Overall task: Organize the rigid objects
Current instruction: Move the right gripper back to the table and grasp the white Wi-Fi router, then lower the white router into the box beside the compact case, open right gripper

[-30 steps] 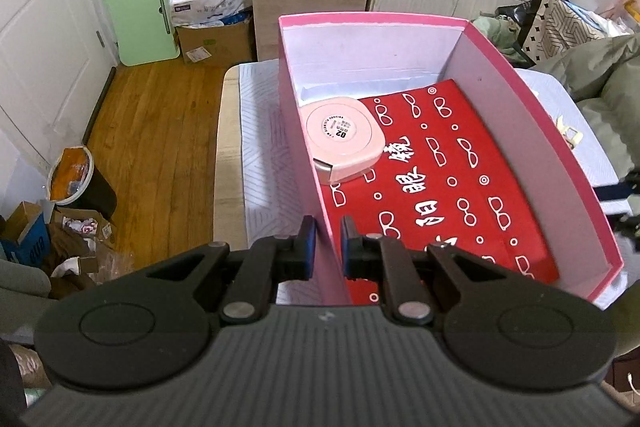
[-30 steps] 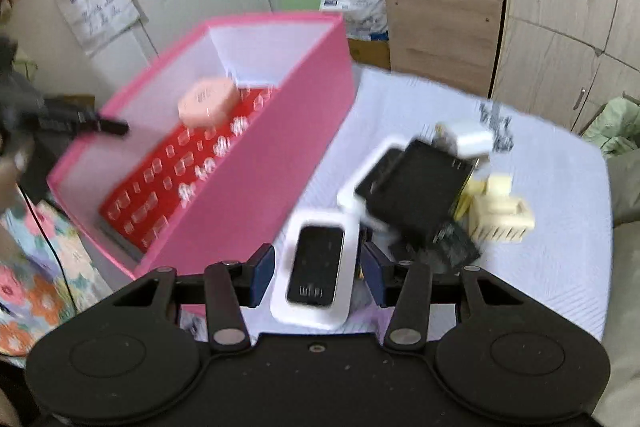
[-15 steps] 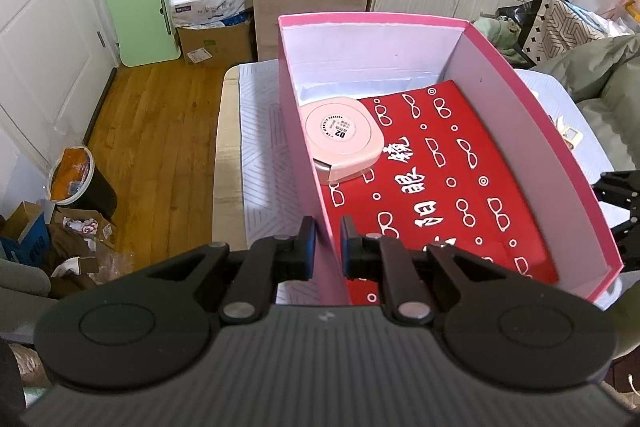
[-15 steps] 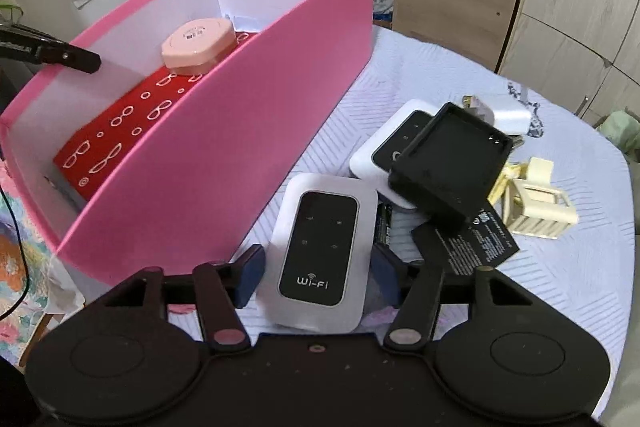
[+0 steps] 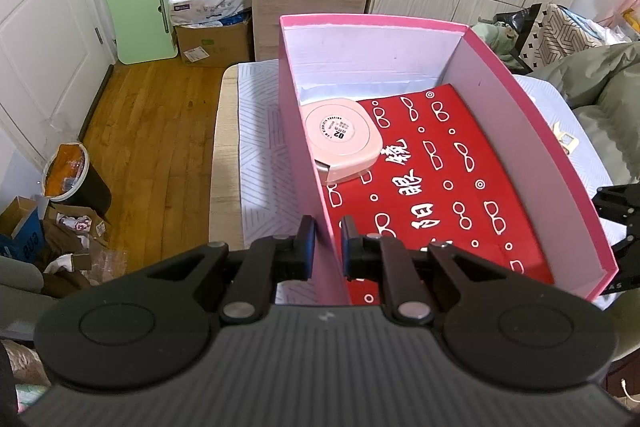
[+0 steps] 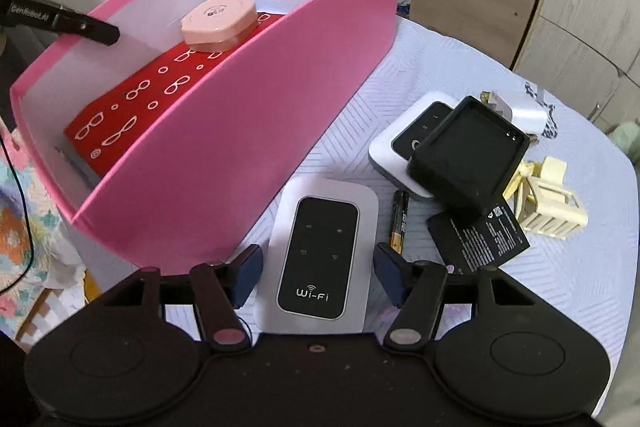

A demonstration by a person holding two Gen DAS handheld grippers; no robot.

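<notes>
A pink box stands on the table with a red glasses-print case and a pink rounded case inside. My left gripper is shut on the box's near-left wall; one of its fingers shows at the box rim in the right wrist view. My right gripper is open with its fingers either side of a white Wi-Fi router that lies on the table beside the box. It also shows in the left wrist view.
Beyond the router lie an AA battery, a flat black battery pack, a black tray on a second white router, a white charger and a cream plastic piece. The table's left edge drops to wooden floor.
My right gripper has come down and forward, so the Wi-Fi router now lies between its open fingers. The left gripper has stayed on the box wall.
</notes>
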